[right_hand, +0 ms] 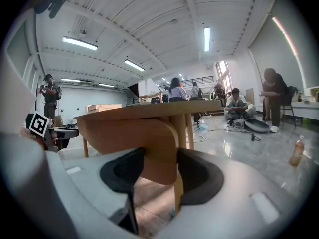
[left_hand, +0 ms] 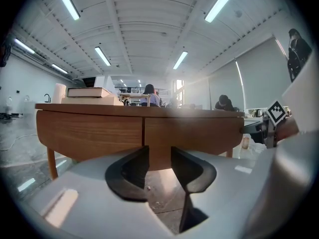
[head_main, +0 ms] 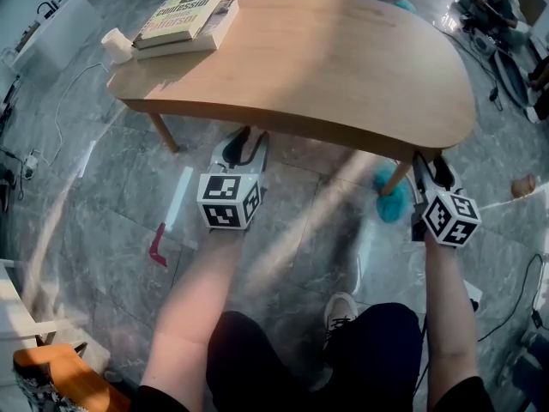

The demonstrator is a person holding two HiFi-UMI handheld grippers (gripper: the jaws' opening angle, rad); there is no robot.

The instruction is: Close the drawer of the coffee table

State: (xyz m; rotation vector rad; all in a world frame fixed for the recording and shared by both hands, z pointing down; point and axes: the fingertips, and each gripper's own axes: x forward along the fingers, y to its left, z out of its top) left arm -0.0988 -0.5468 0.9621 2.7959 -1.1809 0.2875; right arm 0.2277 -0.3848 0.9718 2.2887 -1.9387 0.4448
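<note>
The wooden coffee table [head_main: 326, 58] has a rounded top. In the left gripper view its front shows two drawer fronts, one left [left_hand: 89, 133] and one right [left_hand: 194, 136], divided by a thin seam and flush with each other. My left gripper [head_main: 244, 140] points at the front just below the table edge. Its jaws [left_hand: 159, 153] stand open with nothing between them, and the seam lies straight ahead. My right gripper [head_main: 431, 168] is by the table's front right end, next to a leg [head_main: 396, 177]. It [right_hand: 161, 156] is open, and the curved wooden end panel [right_hand: 149, 143] shows between its jaws.
Two stacked books [head_main: 184, 15] and a white roll [head_main: 116, 45] lie on the table's far left corner. On the floor are a teal fluffy thing [head_main: 393, 197] under the right end, a red tool [head_main: 159, 247] and a bottle [head_main: 523, 185]. Seated people are further off [right_hand: 271, 98].
</note>
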